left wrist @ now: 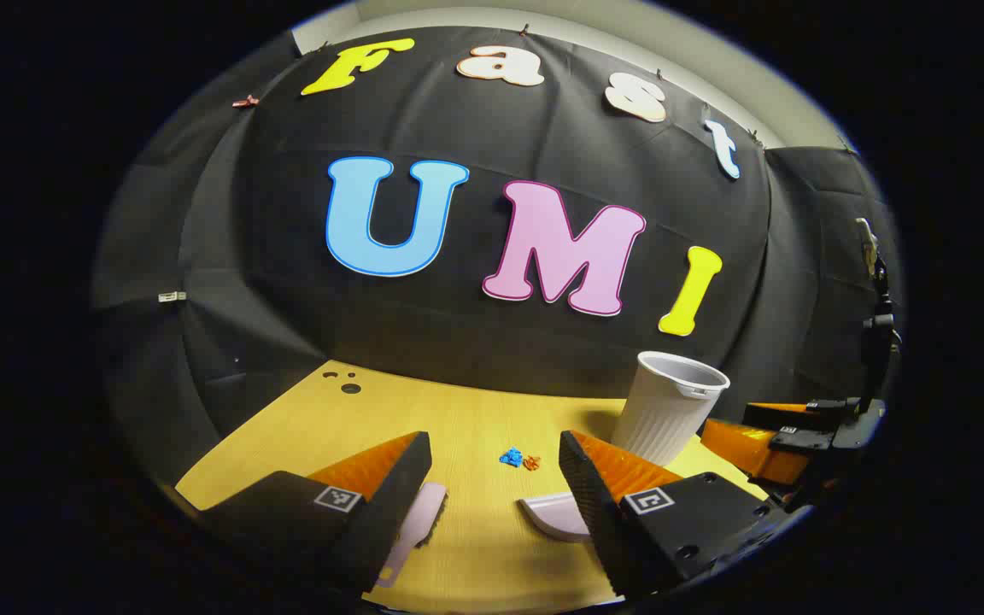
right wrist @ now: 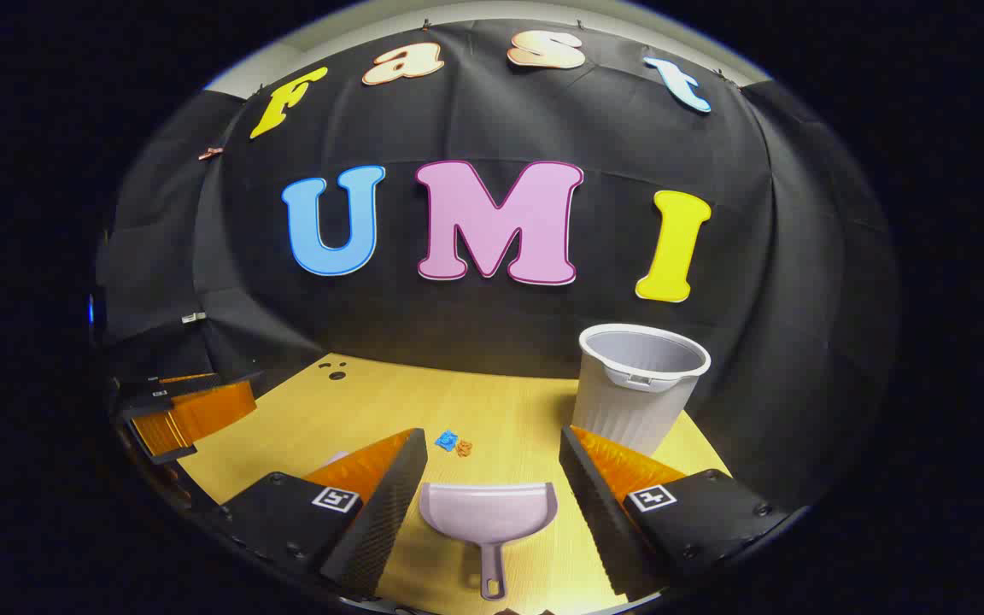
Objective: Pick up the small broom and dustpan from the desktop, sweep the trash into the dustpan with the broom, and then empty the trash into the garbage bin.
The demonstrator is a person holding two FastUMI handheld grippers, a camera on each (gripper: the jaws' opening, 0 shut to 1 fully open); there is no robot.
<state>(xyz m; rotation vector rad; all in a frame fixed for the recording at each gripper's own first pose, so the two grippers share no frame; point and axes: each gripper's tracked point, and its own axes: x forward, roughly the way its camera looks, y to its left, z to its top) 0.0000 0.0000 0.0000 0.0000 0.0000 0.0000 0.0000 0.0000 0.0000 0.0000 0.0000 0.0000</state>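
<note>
A yellow wood-grain surface (right wrist: 500, 401) is enclosed by black cloth walls. A white ribbed plastic garbage bin (right wrist: 639, 384) stands near its far right edge. Small blue and orange trash scraps (right wrist: 453, 443) lie mid-surface with open room around them. The lilac plastic dustpan (right wrist: 489, 517) is seen between the right gripper's (right wrist: 492, 500) spread fingers, untouched. The left gripper's (left wrist: 492, 500) fingers are held apart beside the pale lilac small broom (left wrist: 419, 517).

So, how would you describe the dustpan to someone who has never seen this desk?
Find the wooden desk with the ribbed grey bin at its back right. The dustpan lies nearer, in front of two small scraps. It is the pale, flat scoop with a short handle ending in a hanging hole.
</note>
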